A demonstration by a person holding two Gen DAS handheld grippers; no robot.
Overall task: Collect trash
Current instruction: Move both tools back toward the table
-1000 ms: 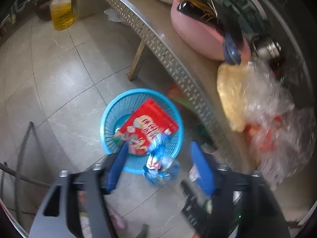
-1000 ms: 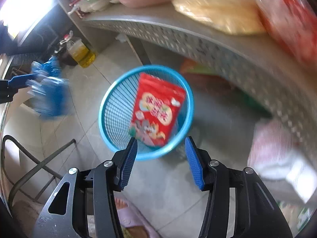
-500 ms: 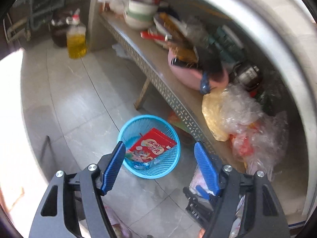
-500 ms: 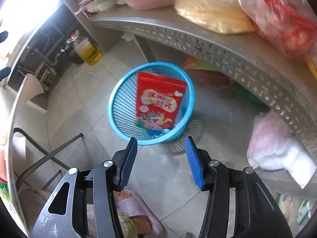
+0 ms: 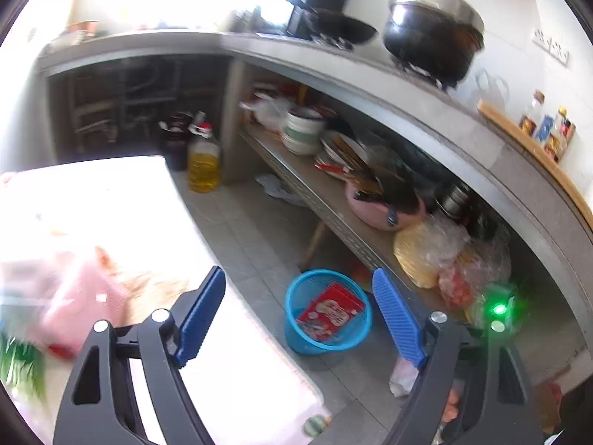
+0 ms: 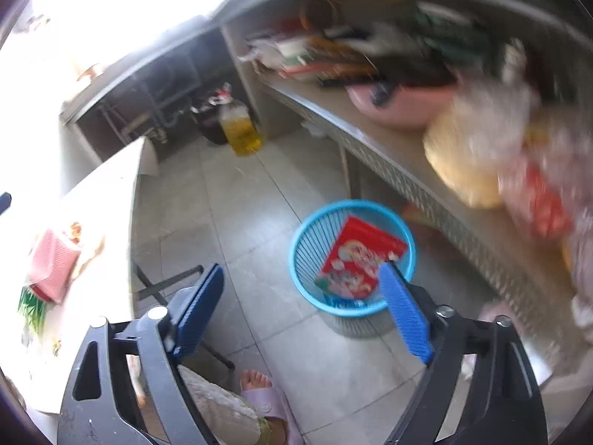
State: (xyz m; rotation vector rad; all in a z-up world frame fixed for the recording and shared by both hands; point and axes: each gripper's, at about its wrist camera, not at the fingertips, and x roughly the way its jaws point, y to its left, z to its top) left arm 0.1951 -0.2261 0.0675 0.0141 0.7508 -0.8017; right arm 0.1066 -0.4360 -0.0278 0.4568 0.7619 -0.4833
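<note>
A blue mesh basket (image 5: 296,306) stands on the tiled floor beside the low shelf, with a red snack packet (image 5: 331,313) lying in it. My left gripper (image 5: 298,282) hovers high above it, jaws opening, nothing between the blue pads. In the right wrist view the basket (image 6: 296,252) and the red packet (image 6: 363,256) lie below my right gripper (image 6: 302,270), whose jaws are also opening and empty. A white table (image 5: 111,204) at the left carries a pink pack (image 5: 74,304) and some green stuff, all blurred.
A perforated metal shelf (image 5: 333,204) holds a pink basin (image 5: 385,211), bowls and plastic bags (image 5: 426,256). An oil bottle (image 5: 203,165) stands on the floor at the back. Pots (image 5: 430,37) sit on the counter above. A person's slippered foot (image 6: 259,382) and a chair frame (image 6: 166,282) are near.
The left gripper let a blue wrapper fall into the basket. Both grippers then rose and drew back, the basket shrinking in view. Both jaws stand wider, and the white table has come into sight.
</note>
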